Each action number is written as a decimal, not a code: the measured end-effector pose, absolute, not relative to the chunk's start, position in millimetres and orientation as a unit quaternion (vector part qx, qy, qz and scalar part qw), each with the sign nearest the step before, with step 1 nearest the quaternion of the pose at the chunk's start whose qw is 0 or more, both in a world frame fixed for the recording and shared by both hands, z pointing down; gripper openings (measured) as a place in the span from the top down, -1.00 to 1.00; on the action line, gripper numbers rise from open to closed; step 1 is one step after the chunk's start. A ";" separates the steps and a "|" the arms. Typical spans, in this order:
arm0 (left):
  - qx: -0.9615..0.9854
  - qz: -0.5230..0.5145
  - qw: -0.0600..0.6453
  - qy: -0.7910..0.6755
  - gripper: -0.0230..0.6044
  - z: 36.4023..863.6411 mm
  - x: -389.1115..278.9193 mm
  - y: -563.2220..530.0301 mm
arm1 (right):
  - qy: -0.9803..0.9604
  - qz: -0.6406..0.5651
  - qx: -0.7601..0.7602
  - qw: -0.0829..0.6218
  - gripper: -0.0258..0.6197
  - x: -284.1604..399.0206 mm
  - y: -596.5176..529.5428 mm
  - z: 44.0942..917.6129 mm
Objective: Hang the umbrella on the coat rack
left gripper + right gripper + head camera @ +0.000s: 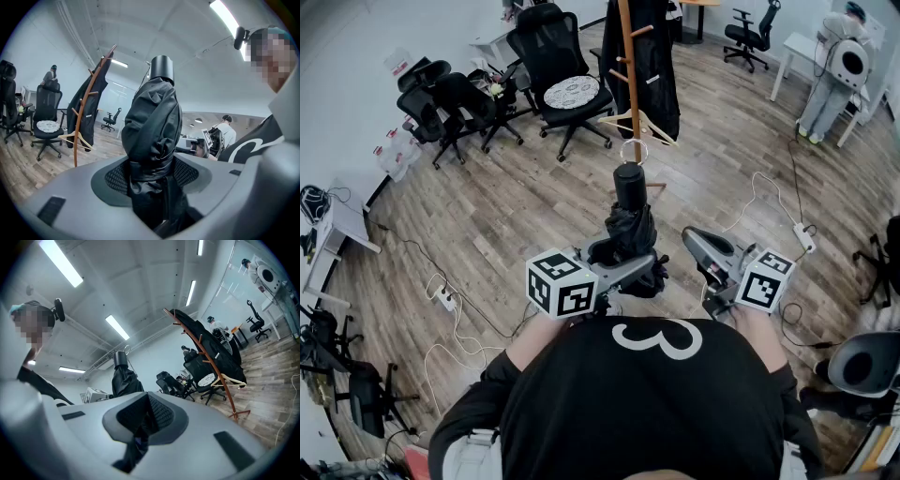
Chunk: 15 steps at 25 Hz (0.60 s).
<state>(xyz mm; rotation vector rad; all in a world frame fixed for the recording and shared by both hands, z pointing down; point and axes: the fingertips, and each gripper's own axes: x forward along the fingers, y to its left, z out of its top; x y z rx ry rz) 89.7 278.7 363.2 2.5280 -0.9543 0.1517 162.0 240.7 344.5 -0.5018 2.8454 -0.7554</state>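
Observation:
A folded black umbrella (630, 223) stands upright in my left gripper (623, 259), whose jaws are shut on its lower part. Its black cylindrical handle (630, 180) points up, and a pale strap loop (633, 150) shows above it. In the left gripper view the umbrella (152, 122) fills the space between the pads of the left gripper (152, 174). The wooden coat rack (629, 66) stands ahead of the umbrella, some way beyond it on the floor, and shows in both gripper views (83, 112) (212, 363). My right gripper (694, 241) hangs beside the umbrella (123, 378), its jaws (143, 420) together with nothing held.
A black coat (654, 47) and a wooden hanger (637, 125) hang on the rack. Black office chairs (567, 80) stand to its left. Power strips and cables (445, 298) lie on the wooden floor at both sides. A person (834, 75) stands at a desk far right.

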 end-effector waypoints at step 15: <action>0.911 0.072 0.225 -0.339 0.08 383.6 102.2 268.4 | 0.947 -0.255 -0.170 0.098 0.84 174.0 231.2 361.4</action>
